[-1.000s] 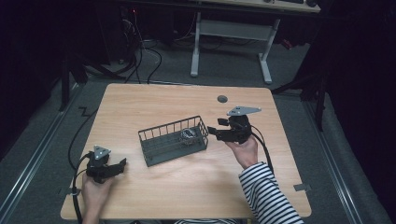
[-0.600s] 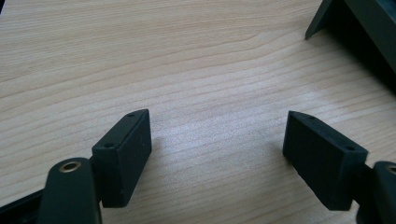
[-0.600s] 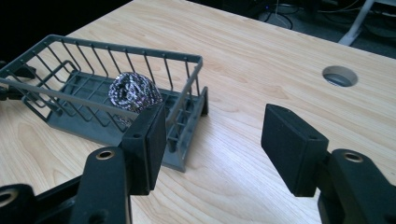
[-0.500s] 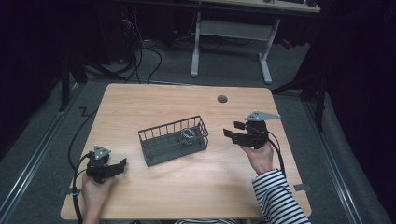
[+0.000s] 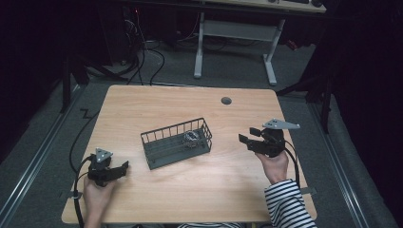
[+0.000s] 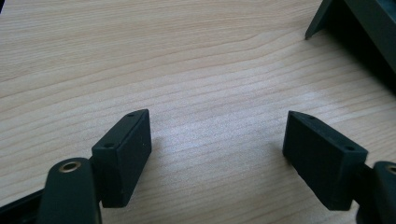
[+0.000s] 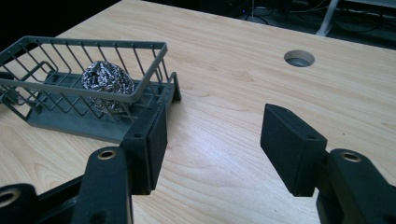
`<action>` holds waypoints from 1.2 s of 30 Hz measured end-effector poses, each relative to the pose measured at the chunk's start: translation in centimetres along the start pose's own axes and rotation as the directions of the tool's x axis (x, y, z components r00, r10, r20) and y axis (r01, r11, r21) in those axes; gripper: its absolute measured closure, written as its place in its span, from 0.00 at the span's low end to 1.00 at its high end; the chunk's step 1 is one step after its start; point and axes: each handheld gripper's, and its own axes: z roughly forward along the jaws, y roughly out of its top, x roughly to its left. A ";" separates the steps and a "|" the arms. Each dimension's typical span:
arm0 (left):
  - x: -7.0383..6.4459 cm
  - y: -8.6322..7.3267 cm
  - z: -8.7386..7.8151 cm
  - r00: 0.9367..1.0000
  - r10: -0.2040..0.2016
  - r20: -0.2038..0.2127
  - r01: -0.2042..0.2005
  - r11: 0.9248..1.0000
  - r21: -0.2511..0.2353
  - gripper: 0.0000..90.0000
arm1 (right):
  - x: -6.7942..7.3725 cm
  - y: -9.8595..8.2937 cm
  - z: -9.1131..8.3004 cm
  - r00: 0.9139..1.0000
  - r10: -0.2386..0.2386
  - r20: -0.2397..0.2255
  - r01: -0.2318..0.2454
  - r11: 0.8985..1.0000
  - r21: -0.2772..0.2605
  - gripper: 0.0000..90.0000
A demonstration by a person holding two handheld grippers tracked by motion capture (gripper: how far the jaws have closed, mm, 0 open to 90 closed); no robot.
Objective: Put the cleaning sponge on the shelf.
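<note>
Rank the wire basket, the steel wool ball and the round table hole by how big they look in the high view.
1. Wire basket, clearly the largest.
2. Steel wool ball, lying inside the basket at its right end.
3. Table hole, looks somewhat smaller than the ball, but the wires partly hide the ball, so those two are close.

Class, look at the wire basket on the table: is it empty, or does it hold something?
Not empty. The basket holds one crumpled foil ball, resting inside against the end nearer the right gripper.
</note>
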 end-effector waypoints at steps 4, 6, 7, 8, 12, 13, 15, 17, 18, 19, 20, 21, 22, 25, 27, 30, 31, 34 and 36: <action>0.0 0.0 0.0 1.000 0.000 0.000 0.000 1.000 0.000 0.27 | -0.7 -1.0 -0.5 1.000 0.030 0.010 -0.030 1.000 -0.010 0.47; 0.0 0.0 0.0 1.000 0.000 0.000 0.000 1.000 0.000 0.27 | -1.1 -1.4 -0.7 0.999 0.045 0.014 -0.045 0.999 -0.013 0.47; 0.0 0.0 0.0 1.000 0.000 0.000 0.000 1.000 0.000 0.27 | -1.3 -1.7 -0.9 0.998 0.053 0.017 -0.053 0.998 -0.016 0.47; 0.0 0.0 0.0 1.000 0.000 0.000 0.000 1.000 0.000 0.27 | -1.5 -1.9 -1.0 0.998 0.061 0.021 -0.061 0.998 -0.015 0.46; 0.0 0.0 0.0 1.000 0.000 0.000 0.000 1.000 0.000 0.27 | -2.2 -2.8 -1.6 0.996 0.084 0.040 -0.083 0.996 -0.029 0.47; 0.0 0.0 0.0 1.000 0.000 0.000 0.000 1.000 0.000 0.27 | -2.3 -3.1 -1.7 0.995 0.089 0.045 -0.088 0.996 -0.027 0.46; 0.0 0.0 0.0 1.000 0.000 0.000 0.000 1.000 0.000 0.27 | -2.7 -3.6 -1.9 0.993 0.102 0.053 -0.100 0.994 -0.033 0.46; 0.0 0.0 0.0 1.000 -0.001 0.000 0.001 1.000 0.000 0.27 | -3.0 -4.0 -2.1 0.991 0.116 0.059 -0.114 0.993 -0.036 0.46; 0.0 0.0 0.0 1.000 0.000 0.000 0.000 1.000 0.000 0.27 | -3.1 -4.3 -2.1 0.991 0.122 0.060 -0.120 0.992 -0.038 0.46; 0.0 0.0 0.0 1.000 0.000 -0.001 0.000 1.000 0.000 0.27 | -3.3 -4.5 -2.2 0.990 0.128 0.063 -0.125 0.991 -0.039 0.46; 0.0 0.0 0.0 1.000 -0.001 -0.001 0.001 1.000 0.000 0.27 | -3.4 -4.7 -2.2 0.989 0.131 0.066 -0.128 0.991 -0.039 0.46; 0.0 0.0 0.0 1.000 -0.001 -0.001 0.001 1.000 0.000 0.27 | -3.4 -4.9 -2.3 0.989 0.133 0.069 -0.130 0.991 -0.040 0.46; 0.0 0.0 0.0 1.000 0.000 -0.001 0.000 1.000 0.000 0.27 | -3.5 -5.1 -2.3 0.988 0.139 0.072 -0.136 0.990 -0.040 0.46; 0.0 0.0 0.0 1.000 -0.001 -0.001 0.001 1.000 0.000 0.27 | -3.8 -5.7 -2.2 0.986 0.144 0.083 -0.141 0.989 -0.041 0.46; 0.0 0.0 0.0 1.000 -0.001 -0.001 0.001 1.000 0.000 0.27 | -3.9 -6.1 -2.2 0.985 0.149 0.091 -0.146 0.989 -0.039 0.46; 0.0 0.0 0.0 1.000 -0.001 -0.001 0.001 1.000 0.000 0.27 | -4.2 -6.9 -1.9 0.982 0.153 0.107 -0.150 0.988 -0.033 0.45; 0.0 0.0 0.0 1.000 0.000 -0.001 0.000 1.000 0.000 0.27 | -4.3 -7.1 -1.9 0.980 0.164 0.109 -0.162 0.986 -0.031 0.45; 0.0 0.0 0.0 1.000 -0.001 -0.001 0.001 1.000 0.000 0.27 | -4.6 -7.8 -1.8 0.977 0.174 0.120 -0.171 0.985 -0.033 0.45; 0.0 0.0 0.0 1.000 -0.001 -0.001 0.001 1.000 0.000 0.27 | -4.7 -8.2 -1.7 0.975 0.181 0.128 -0.179 0.984 -0.027 0.45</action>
